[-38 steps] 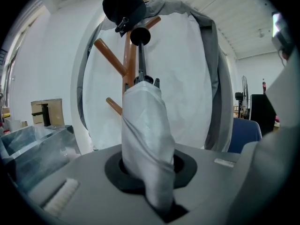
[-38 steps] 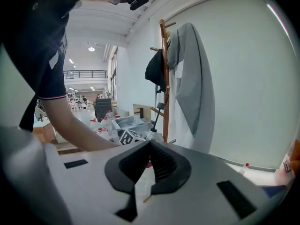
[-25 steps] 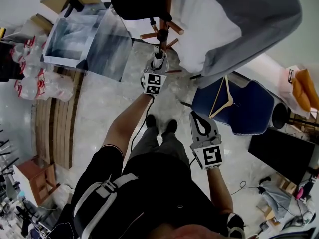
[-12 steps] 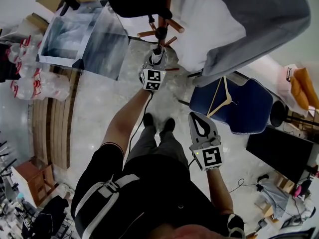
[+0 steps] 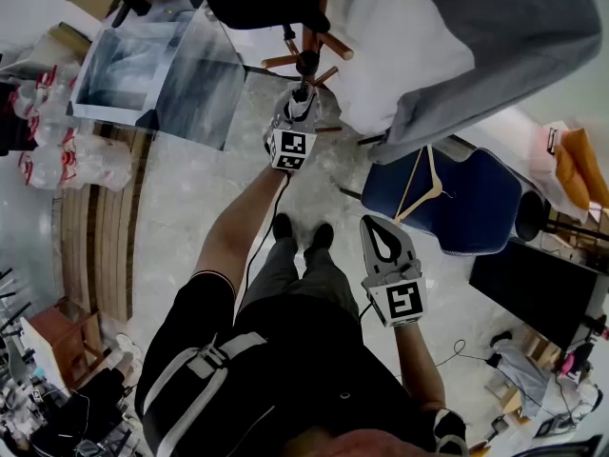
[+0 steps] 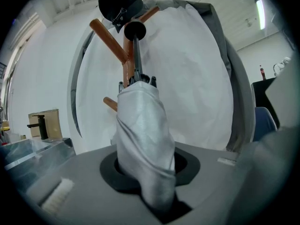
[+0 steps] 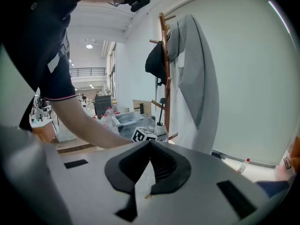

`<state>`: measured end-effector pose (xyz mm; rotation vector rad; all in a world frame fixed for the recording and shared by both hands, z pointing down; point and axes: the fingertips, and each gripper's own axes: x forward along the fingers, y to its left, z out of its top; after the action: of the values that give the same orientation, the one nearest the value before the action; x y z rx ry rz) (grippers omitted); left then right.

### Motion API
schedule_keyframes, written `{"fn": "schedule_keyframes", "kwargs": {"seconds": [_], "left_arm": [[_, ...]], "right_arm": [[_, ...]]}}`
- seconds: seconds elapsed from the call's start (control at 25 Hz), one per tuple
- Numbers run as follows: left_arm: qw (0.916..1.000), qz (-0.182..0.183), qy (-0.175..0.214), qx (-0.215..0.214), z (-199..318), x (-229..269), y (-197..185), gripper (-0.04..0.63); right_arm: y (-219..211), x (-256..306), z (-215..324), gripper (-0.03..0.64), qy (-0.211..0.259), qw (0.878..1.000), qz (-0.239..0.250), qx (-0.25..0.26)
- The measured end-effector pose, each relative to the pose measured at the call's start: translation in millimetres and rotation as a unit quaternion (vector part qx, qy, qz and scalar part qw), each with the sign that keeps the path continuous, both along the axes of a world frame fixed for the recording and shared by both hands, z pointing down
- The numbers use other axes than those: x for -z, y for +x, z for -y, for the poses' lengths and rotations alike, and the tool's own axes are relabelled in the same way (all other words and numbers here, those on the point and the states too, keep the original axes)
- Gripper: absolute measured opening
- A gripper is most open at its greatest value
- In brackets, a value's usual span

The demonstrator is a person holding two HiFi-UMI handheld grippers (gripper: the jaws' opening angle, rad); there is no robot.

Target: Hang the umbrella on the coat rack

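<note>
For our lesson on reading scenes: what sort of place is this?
Probably a workshop or lab hall: an upper-floor railing under ceiling lights, packs of water bottles and loose cables on the floor.

You stand on a pale, mottled stone floor (image 5: 190, 208). Far to your left is a clear, glassy table or case (image 5: 190, 84). Shrink-wrapped packs of water bottles (image 5: 67, 150) lie beside it, and a strip of wooden planks (image 5: 100, 246) runs nearer to you. On your right sits a blue chair (image 5: 485, 217) with a wooden hanger (image 5: 423, 190) resting on it, and a black panel (image 5: 538, 293) lies nearer. A plain white wall (image 7: 243, 78) rises ahead, and a strip light (image 6: 260, 13) glows on the ceiling.
</note>
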<state>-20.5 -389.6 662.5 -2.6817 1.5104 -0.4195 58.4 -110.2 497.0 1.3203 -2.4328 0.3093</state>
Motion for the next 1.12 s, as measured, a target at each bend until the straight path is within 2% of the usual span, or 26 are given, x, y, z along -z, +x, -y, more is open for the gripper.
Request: {"fn": "schedule_keyframes", "kwargs": {"seconds": [0.44,0.8,0.96,1.12], "left_arm": [[0.9997,0.009,0.005,0.021,-8.4,0.6,-7.1,0.199],[0.9998,0.01,0.011,0.016,-17.4,7.3,-8.0,0.308],[0.9997,-0.006,-0.001,0.025,-21.8,4.9,-13.2,0.409],[0.9995,-0.019,0.009,0.022,-23.8,17.9,-16.9,0.496]], "right_arm": [[1.7,-3.7,-4.5,0.002,-0.008,1.0,-0.004,0.0],[2.5,-2.8,-5.9,0.002,-0.007,1.0,-0.003,0.001],[3.9,-1.0,-6.2,0.002,-0.005,1.0,-0.003,0.002],[4.1,0.9,-6.6,0.002,-0.004,1.0,-0.003,0.0]]}}
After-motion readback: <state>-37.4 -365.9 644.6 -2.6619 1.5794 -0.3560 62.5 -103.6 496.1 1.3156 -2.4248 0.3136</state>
